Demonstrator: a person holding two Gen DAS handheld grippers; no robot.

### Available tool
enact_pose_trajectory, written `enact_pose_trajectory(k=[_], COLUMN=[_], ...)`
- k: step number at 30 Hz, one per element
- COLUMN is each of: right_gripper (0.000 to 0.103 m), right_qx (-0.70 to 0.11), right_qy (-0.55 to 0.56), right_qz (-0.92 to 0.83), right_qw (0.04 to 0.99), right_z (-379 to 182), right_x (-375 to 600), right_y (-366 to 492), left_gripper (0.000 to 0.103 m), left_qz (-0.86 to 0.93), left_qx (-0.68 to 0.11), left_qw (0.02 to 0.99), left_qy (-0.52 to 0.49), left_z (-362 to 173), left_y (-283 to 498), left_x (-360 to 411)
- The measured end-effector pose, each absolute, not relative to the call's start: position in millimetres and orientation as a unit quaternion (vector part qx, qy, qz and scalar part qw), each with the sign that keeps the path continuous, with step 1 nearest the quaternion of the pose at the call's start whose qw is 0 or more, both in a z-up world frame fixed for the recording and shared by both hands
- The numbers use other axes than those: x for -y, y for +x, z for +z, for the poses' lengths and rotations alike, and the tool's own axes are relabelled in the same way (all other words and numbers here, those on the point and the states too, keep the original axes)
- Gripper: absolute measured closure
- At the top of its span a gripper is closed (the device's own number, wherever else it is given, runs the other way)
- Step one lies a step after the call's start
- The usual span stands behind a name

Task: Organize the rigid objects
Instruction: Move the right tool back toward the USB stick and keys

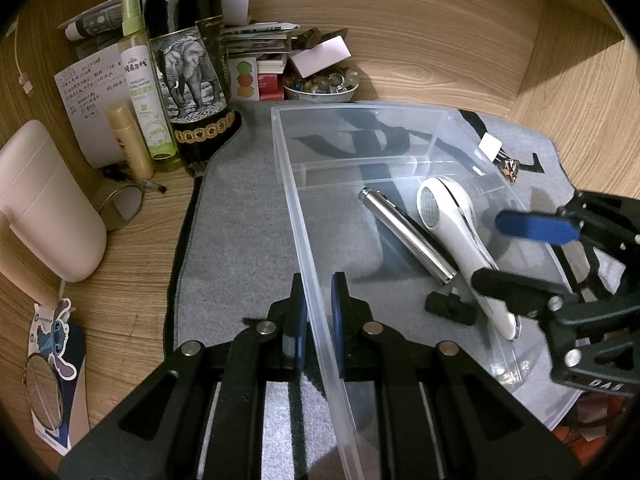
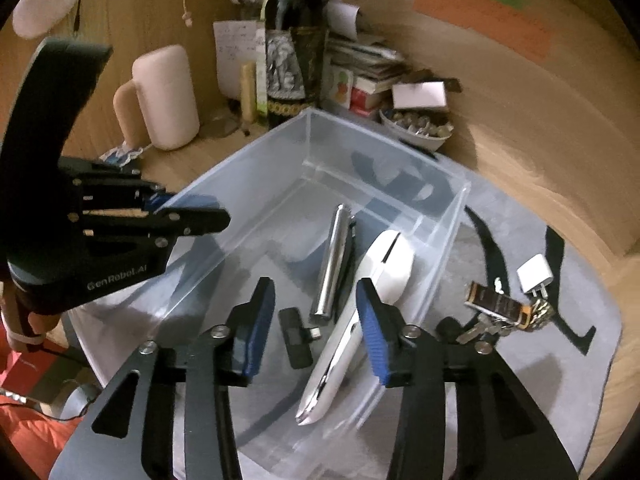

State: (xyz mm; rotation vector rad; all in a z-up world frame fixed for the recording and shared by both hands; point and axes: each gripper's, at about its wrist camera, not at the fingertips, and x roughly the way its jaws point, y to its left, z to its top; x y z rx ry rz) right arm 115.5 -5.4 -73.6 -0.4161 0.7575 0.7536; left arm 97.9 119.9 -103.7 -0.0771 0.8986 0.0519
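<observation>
My left tongs [image 1: 319, 312] are clamped on the near wall of a clear plastic bin [image 1: 288, 184], one blue pad outside the wall and one inside. The bin sits on a grey mat [image 1: 236, 216] on a wooden desk [image 1: 132, 248].

My right tongs [image 2: 316, 328] are open, with nothing pressed between the pads. They hang over the near end of the bin. Between the pads, lower down on the bin floor, lie a small black adapter [image 2: 295, 338] and the near end of a silver tube [image 2: 334, 260]. Just inside the right pad lies a white handheld device [image 2: 360, 312], its head pointing away from me; the tube runs alongside it on its left, close by. I cannot tell whether the two touch. The bin's far compartment, behind a low clear divider [image 1: 360, 162], holds nothing I can make out.

Outside the bin, to the right of my right tongs, a bunch of keys [image 2: 500, 312] and a white plug [image 2: 534, 276] rest on the mat.

Beyond my left tongs and to their left stand a dark bottle [image 1: 188, 60] with an elephant label, a green spray bottle [image 1: 142, 92] and a yellow tube [image 1: 130, 140], close together. Behind the bin is a bowl [image 1: 320, 88] of small trinkets. Far left of the left tongs stands a pink jug [image 1: 44, 200].
</observation>
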Motion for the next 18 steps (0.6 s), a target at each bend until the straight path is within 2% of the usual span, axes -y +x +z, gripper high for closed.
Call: enact_pose_trajectory(k=[6, 18], right_gripper=[0.048, 0.041], right_qx=[-0.336, -0.294], right_qy=[-0.180, -0.133], right_qz=[0.341, 0.281], right_qw=[0.859, 0.904], right_z=[-58.0, -26.1], right_x=[17.9, 61.5], right_y=[117.7, 136.6], left_gripper=[0.092, 0.092], left_qz=[0.025, 0.024], left_qx=[-0.434, -0.434], left_qw=[0.900, 0.900], left_qy=[-0.037, -0.038], left_z=[-103.8, -103.8], left_y=[97.8, 97.9], left_x=[-120.0, -120.0])
